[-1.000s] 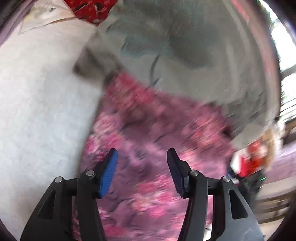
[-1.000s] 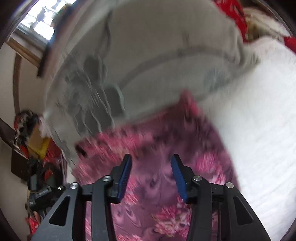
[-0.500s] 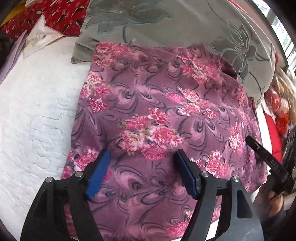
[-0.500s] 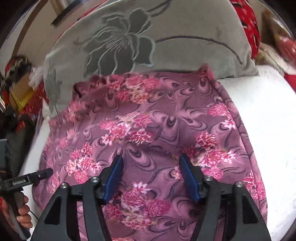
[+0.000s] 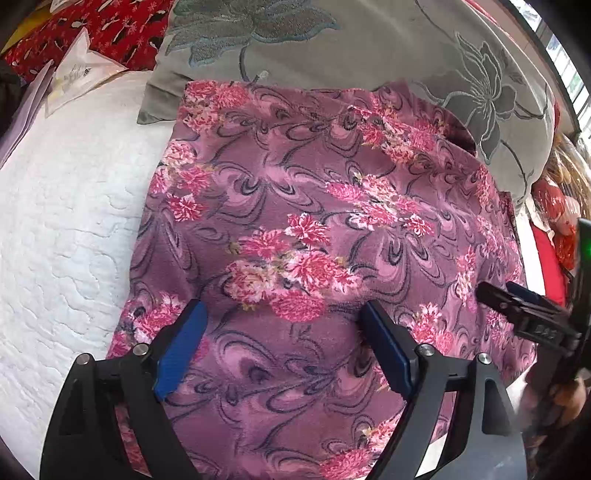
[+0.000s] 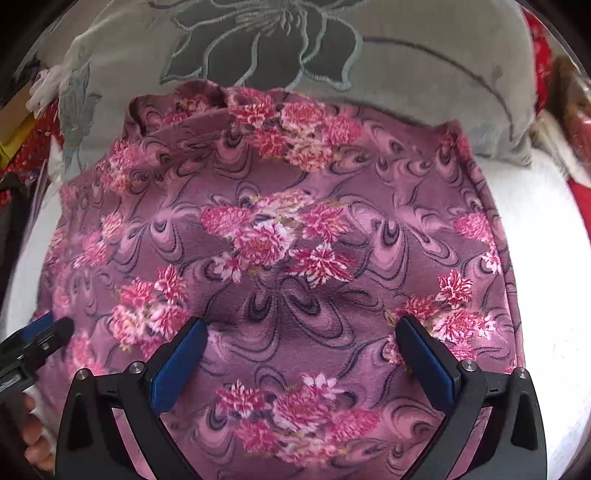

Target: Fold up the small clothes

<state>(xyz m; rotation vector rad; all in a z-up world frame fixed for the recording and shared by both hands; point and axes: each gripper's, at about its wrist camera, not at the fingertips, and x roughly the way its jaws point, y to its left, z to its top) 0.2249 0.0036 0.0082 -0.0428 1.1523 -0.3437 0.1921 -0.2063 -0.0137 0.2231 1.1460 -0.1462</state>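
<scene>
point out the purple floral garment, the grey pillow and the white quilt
purple floral garment (image 5: 314,206), left wrist view, middle of the cloth
grey pillow (image 6: 406,74), right wrist view, plain upper part
white quilt (image 5: 62,229), left wrist view, bare stitched surface

One purple floral garment (image 5: 295,206) lies spread on the white quilted bed cover (image 5: 66,229); no second piece of clothing shows on it. One grey cushion (image 5: 369,44) with embroidered flowers sits at the cover's far edge, and three stitched blooms can be counted on it across both views. Two grippers are present, the left gripper (image 5: 282,334) and the right gripper (image 6: 301,350), each with two blue-padded fingers, four pads in all. One red patterned cloth (image 5: 92,26) and one pale paper packet (image 5: 77,77) lie at the far left corner
</scene>
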